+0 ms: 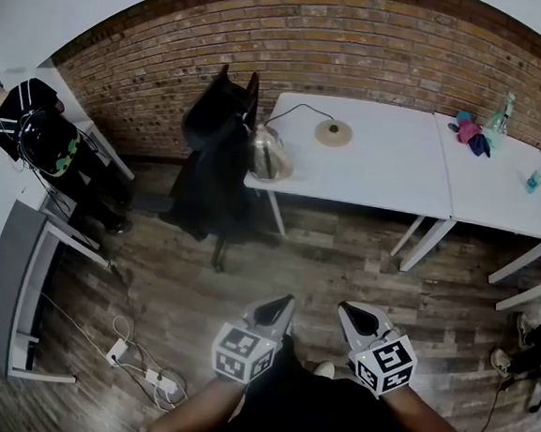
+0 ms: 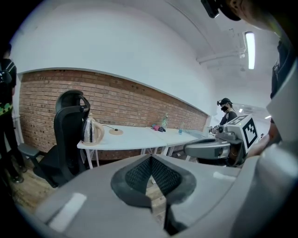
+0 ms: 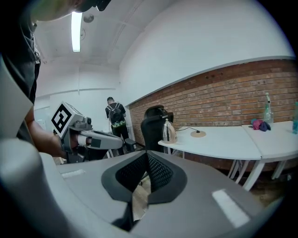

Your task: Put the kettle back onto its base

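A shiny metal kettle (image 1: 271, 154) stands on the near left corner of a white table (image 1: 378, 173). Its round tan base (image 1: 333, 132), with a cord, lies farther back on the same table, apart from the kettle. Both my grippers are far from the table, low over the wooden floor: the left gripper (image 1: 278, 307) and the right gripper (image 1: 349, 315), each shut and holding nothing. The left gripper view shows the kettle (image 2: 91, 131) and the base (image 2: 116, 132) beyond the shut left gripper (image 2: 151, 158). The right gripper view shows the kettle (image 3: 168, 132) and base (image 3: 198, 134) past the right gripper (image 3: 147, 154).
A black office chair (image 1: 214, 158) stands against the table's left end, right beside the kettle. A second white table (image 1: 507, 198) to the right carries a bottle (image 1: 501, 113) and cloths (image 1: 471, 132). A person (image 1: 33, 133) stands at far left by a grey desk (image 1: 16, 273). Cables (image 1: 144, 369) lie on the floor.
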